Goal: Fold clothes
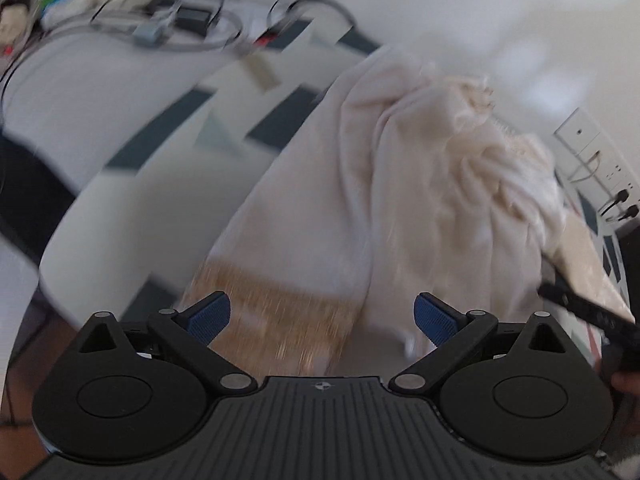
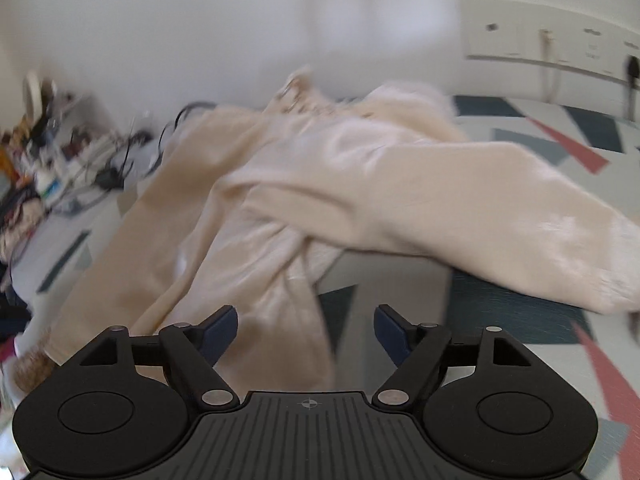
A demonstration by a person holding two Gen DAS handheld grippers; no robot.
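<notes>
One cream garment (image 2: 360, 184), lengthwise away.

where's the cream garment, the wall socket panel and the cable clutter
cream garment (image 2: 360, 184): right wrist view, on the broad upper fold
wall socket panel (image 2: 540, 32): right wrist view, on the panel's pale face
cable clutter (image 1: 188, 20): left wrist view, on the looped grey cables

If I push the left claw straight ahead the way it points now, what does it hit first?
Most likely the cream garment: its tan ribbed hem lies right between the open fingers of the left claw. Blur makes depth uncertain.
</notes>
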